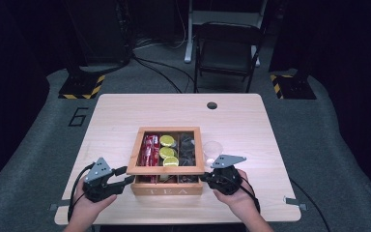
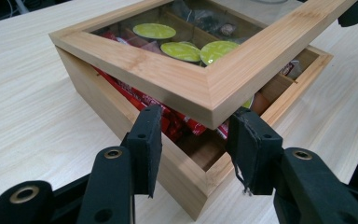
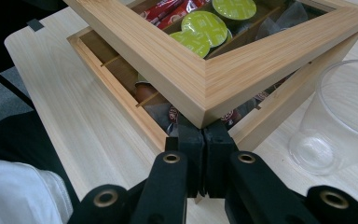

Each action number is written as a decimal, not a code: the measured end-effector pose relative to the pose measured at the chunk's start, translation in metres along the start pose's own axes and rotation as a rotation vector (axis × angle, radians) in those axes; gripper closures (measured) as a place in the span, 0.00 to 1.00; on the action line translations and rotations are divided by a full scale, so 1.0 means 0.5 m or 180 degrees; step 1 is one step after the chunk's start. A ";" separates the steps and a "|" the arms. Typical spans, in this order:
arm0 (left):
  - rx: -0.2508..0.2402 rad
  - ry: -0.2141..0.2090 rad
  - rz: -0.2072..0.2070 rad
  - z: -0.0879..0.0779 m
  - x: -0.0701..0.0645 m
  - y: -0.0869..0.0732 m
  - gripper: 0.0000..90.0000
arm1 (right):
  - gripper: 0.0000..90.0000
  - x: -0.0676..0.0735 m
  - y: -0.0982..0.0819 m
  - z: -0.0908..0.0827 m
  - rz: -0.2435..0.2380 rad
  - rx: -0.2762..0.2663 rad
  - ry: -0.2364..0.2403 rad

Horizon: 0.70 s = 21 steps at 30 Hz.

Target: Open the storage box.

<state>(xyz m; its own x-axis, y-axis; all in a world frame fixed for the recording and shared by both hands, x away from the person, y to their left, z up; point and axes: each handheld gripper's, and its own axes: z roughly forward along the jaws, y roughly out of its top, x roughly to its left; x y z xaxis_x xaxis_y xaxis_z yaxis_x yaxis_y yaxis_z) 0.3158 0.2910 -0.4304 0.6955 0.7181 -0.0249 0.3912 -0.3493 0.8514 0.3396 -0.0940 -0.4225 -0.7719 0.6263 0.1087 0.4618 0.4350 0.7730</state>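
Lid (image 1: 166, 150) lifting is the job I am doing, and it is only partly done. The wooden tea box (image 1: 167, 185) sits in the middle of the table (image 1: 116, 113), close to my near edge. Its lid, a wood frame with a clear window, is raised at the near side and tilted, so I can peek inside. I see red packets (image 2: 168, 116) and green round pods (image 2: 154, 31).

My left hand-held gripper (image 2: 193, 142) has its jaws a little apart, standing on each side of the near left lid corner; I cannot tell if they pinch it. My right hand-held gripper (image 3: 203, 140) has its jaws squeezed together, tucked under the near right lid corner and propping it up.

What is left is to swing the lid all the way up and back.

A clear plastic cup (image 3: 340, 116) stands just right of the box, so I must be careful there. The far side of the table is bare, with lots of room.
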 end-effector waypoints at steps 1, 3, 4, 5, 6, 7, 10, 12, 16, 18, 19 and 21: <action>0.0000 0.0000 0.0000 0.000 0.000 0.000 0.62 | 0.98 0.000 0.000 0.000 0.0000 0.0000 0.0000; -0.0031 0.0038 0.0013 -0.002 -0.004 0.002 0.62 | 0.98 -0.001 0.000 0.000 -0.0010 0.0000 0.0008; -0.0031 0.0038 0.0013 -0.002 -0.004 0.002 0.62 | 0.98 -0.001 0.000 0.000 -0.0010 0.0000 0.0008; -0.0035 0.0048 0.0034 -0.003 -0.003 0.002 0.62 | 0.98 0.000 0.001 0.000 0.0016 -0.0015 0.0010; -0.0011 0.0024 0.0008 -0.003 -0.003 0.003 0.62 | 0.95 -0.001 0.001 -0.001 0.0010 -0.0022 0.0019; -0.0007 0.0023 -0.0009 -0.002 -0.004 0.002 0.62 | 0.92 0.000 0.000 -0.001 0.0036 -0.0034 0.0002; -0.0006 0.0039 -0.0007 -0.001 -0.005 0.001 0.62 | 0.86 0.001 -0.004 -0.001 0.0014 -0.0065 -0.0043; -0.0020 0.0050 0.0005 -0.001 -0.005 0.001 0.62 | 0.83 0.001 -0.005 -0.002 -0.0007 -0.0097 -0.0063; -0.0014 0.0044 0.0019 -0.006 -0.005 0.008 0.62 | 0.72 0.004 -0.007 -0.012 -0.0101 -0.0239 -0.0215; -0.0057 0.0070 -0.0011 -0.007 -0.006 0.010 0.62 | 0.68 0.008 -0.004 -0.015 -0.0171 -0.0270 -0.0307; -0.0057 0.0070 -0.0011 -0.007 -0.006 0.010 0.62 | 0.68 0.008 -0.004 -0.015 -0.0171 -0.0270 -0.0307; -0.0113 0.0098 -0.0026 -0.008 -0.006 0.014 0.62 | 0.66 0.010 0.001 -0.018 -0.0230 -0.0320 -0.0346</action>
<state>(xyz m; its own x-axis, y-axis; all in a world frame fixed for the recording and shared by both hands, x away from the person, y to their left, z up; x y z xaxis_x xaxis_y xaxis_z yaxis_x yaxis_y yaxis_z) 0.3143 0.2888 -0.4222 0.6733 0.7392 -0.0163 0.3749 -0.3222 0.8693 0.3319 -0.0965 -0.4159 -0.7473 0.6644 -0.0133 0.3565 0.4177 0.8357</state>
